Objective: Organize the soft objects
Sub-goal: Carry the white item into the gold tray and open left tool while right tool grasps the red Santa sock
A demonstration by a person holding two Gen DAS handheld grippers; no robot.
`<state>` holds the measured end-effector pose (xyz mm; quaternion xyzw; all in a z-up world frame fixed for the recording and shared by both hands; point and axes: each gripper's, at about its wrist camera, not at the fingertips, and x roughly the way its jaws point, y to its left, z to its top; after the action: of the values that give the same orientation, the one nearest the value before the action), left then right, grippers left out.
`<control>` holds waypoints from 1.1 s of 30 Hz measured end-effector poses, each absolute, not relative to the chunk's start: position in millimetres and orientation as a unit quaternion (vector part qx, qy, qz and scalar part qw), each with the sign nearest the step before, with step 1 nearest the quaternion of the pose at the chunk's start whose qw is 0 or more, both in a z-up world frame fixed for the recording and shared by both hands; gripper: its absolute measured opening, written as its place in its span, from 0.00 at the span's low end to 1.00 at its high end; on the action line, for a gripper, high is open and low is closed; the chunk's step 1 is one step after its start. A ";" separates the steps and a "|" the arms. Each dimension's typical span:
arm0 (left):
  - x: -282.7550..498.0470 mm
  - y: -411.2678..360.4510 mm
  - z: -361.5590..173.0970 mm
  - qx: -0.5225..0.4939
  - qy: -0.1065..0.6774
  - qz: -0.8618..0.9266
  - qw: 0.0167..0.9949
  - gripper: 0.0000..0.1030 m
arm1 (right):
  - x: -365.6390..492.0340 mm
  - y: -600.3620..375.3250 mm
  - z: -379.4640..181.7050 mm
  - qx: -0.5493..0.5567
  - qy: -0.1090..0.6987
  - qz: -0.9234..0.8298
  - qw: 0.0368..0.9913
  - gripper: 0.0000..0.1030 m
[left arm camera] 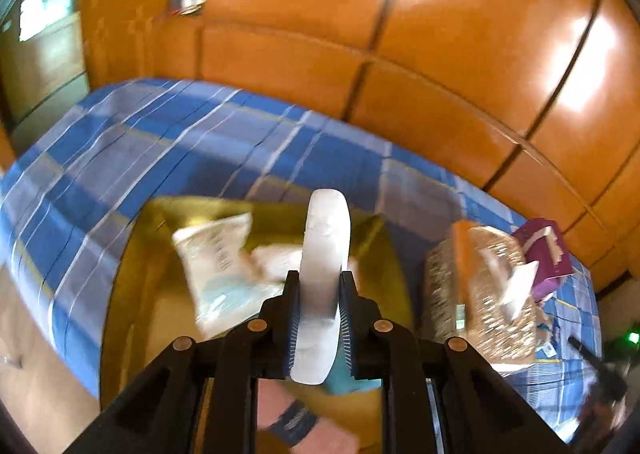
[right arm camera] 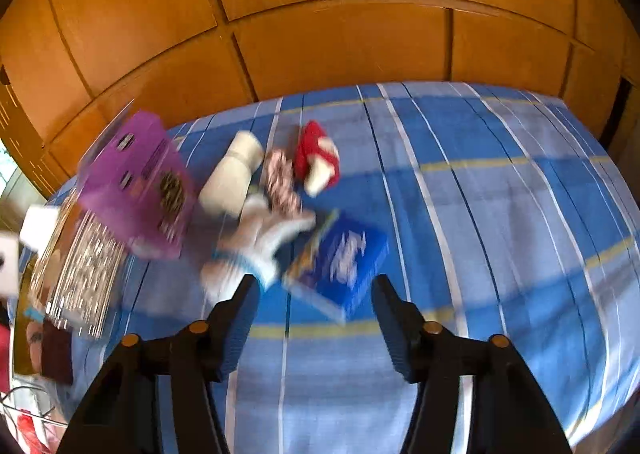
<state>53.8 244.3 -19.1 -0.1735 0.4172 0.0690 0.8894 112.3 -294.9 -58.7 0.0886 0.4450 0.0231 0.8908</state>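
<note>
**Operator:** While I am looking down the left wrist view, the left gripper (left arm camera: 319,318) is clamping a flat white soft item (left arm camera: 325,254) narrowly between its pads — the piece is standing on edge and rising to the centre of the frame. Below it a gold box (left arm camera: 376,254) is sitting on the blue plaid bedspread (left arm camera: 120,141), and a white packet (left arm camera: 216,254) is lying inside it, left of centre.

**Observer:** What is showing at the right of that frame?

**Operator:** A clear patterned case (left arm camera: 480,294) is standing just beside the box, with a purple carton (left arm camera: 546,250) behind it at the right edge. Everything there is smeared by blur, so I am not reading any print.

**Observer:** And the right wrist view?

**Operator:** The right gripper (right arm camera: 316,326) is hanging with its jaws apart and nothing between the pads. Just above it, at the centre, a blue packet (right arm camera: 344,258) is lying on the bedspread (right arm camera: 500,193). A white sock with a blue band (right arm camera: 256,246) is lying left of the packet, touching it or nearly so — I cannot tell which. Higher up, a cream roll (right arm camera: 236,177), a red-and-white patterned piece (right arm camera: 282,181) and a red and white soft toy (right arm camera: 318,159) are lying close together. At the left, a purple carton (right arm camera: 140,181) is tilting above the clear case (right arm camera: 80,278). Orange wooden panels (right arm camera: 320,13) are filling the top of the frame.
</note>
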 end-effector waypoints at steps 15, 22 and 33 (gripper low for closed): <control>18.3 280.0 -52.5 -0.201 0.442 0.128 0.865 0.18 | 259.7 -314.1 -85.5 0.151 0.503 -0.009 0.851 0.47; 18.0 296.8 -54.8 -0.199 0.442 0.150 0.861 0.18 | 276.5 -295.8 -108.6 0.117 0.535 -0.008 0.837 0.30; 36.3 320.0 -73.8 -0.195 0.467 0.173 0.845 0.22 | 276.8 -290.3 -113.0 0.076 0.548 0.005 0.833 0.31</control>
<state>36.3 320.0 -73.8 -0.1949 0.4675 0.1733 0.8447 276.8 -290.3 -113.0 0.0756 0.5481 0.0051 0.8330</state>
